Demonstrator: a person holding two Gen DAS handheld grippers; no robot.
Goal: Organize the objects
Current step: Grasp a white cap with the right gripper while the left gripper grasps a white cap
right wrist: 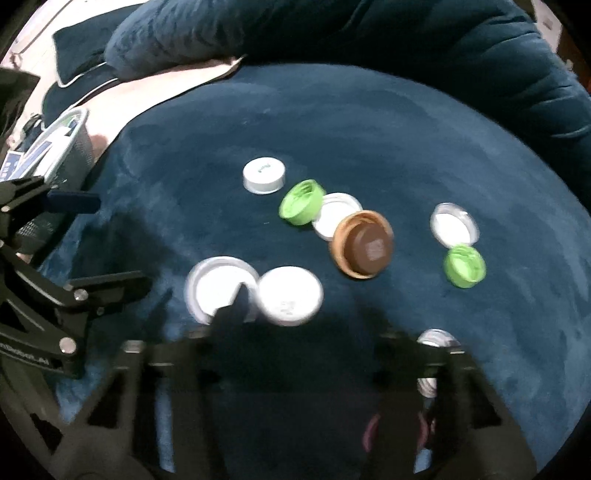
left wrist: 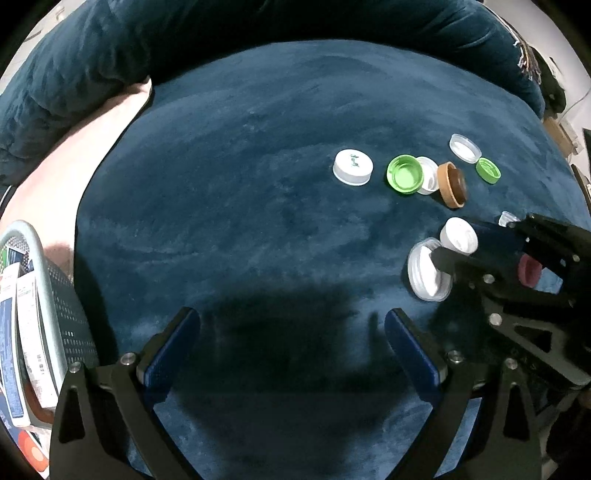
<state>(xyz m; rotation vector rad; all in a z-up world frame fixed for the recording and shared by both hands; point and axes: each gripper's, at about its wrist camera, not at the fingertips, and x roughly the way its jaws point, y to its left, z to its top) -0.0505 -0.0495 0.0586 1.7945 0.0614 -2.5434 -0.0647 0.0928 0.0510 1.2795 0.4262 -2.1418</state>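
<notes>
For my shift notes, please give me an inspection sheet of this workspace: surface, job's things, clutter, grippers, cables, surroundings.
Surface: dark teal plush cushion.
Job's things: loose caps; white cap alone, large green cap beside brown lid, small green cap, pink cap.
Clutter: mesh basket with boxes, at the cushion's left edge.
Grippers: left gripper open, nothing between its fingers; right gripper shut on the pink cap.
Cables: a pale cord at the far right edge, unclear.
Surroundings: teal pillow behind, pink cloth at left.
</notes>
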